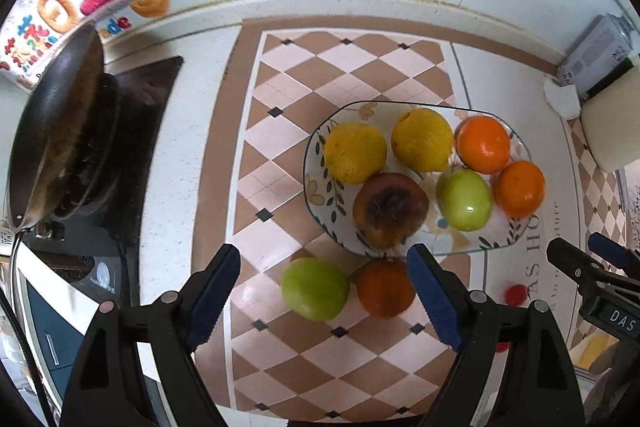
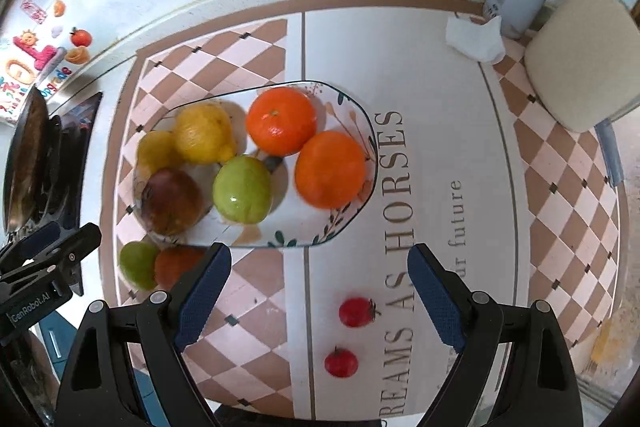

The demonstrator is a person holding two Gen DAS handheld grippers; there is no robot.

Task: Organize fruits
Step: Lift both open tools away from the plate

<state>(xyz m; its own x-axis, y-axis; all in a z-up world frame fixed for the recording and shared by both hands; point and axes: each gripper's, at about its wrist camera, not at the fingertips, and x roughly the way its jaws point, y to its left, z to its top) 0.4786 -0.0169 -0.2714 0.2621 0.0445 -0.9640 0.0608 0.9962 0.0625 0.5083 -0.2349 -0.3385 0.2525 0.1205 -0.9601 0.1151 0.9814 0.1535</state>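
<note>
**Both sets of fingers apart and empty over the loose fruit**

The left gripper (image 1: 324,297) has its blue fingers (image 1: 212,291) spread wide with nothing clamped. Looking down between them, a green fruit (image 1: 315,289) and a dark orange fruit (image 1: 385,287) lie side by side, touching or nearly so, on the checkered mat just off the near rim of the plate (image 1: 316,183). Both sit lower than the fingertips and between them, the green one toward the left finger and the orange one close to the right finger. Neither has a long axis to speak of; both are roundish, so approach angle matters little.

The right gripper (image 2: 320,291) is likewise wide apart and holds nothing. Between its fingers lie two small red fruits (image 2: 356,311), one behind the other on the white lettered strip of the mat, well apart from the plate. The green and orange pair lies off to its left, so the left hand is the nearer one for them, and the right hand for the red ones.

On the plate are two yellow fruits (image 1: 354,151), two bright oranges (image 1: 483,144), a glossy green fruit (image 1: 466,199) and a brown, blemished one (image 1: 390,209) with a dark patch. The plate is fairly full; free room shows mostly along its near rim.
</note>
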